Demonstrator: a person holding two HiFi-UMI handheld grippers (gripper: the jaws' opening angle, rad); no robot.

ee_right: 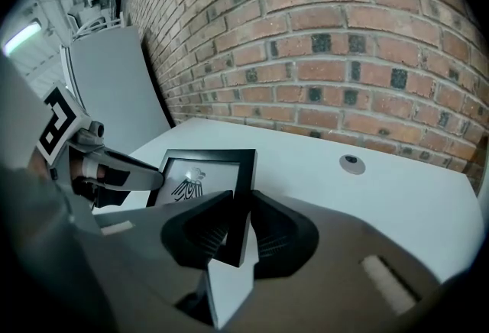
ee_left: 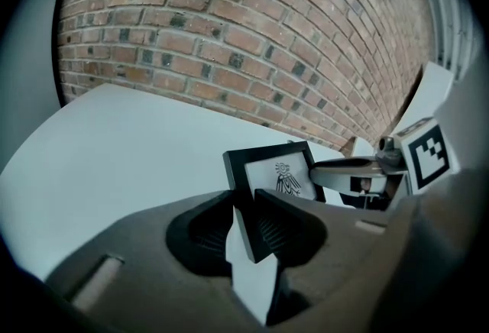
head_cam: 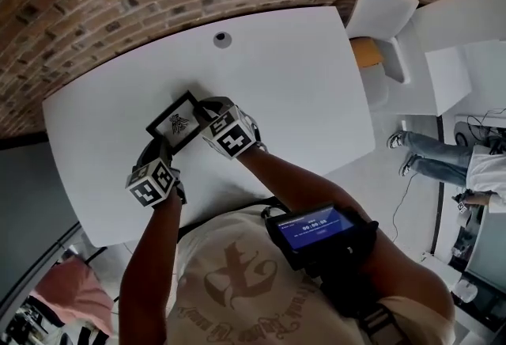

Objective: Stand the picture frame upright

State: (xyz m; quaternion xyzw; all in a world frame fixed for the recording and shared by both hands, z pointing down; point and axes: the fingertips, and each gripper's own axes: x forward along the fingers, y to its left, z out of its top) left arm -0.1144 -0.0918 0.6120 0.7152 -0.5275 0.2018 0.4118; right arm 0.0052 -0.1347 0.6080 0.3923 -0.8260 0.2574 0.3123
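The small black-rimmed picture frame point(head_cam: 175, 123), with its white mat and dark bird-like drawing, is held tilted on the near side of the round grey cable port point(head_cam: 222, 39) in the white counter point(head_cam: 300, 98). The left tool point(ee_left: 246, 224) is pinched narrowly on one side of the rim and the right tool point(ee_right: 238, 226) on the other. I judge both grips should stay firm while the lower edge is set squarely down, releasing only once it balances. The frame's back and any prop leg are hidden, and I cannot tell whether its lower edge touches the counter.
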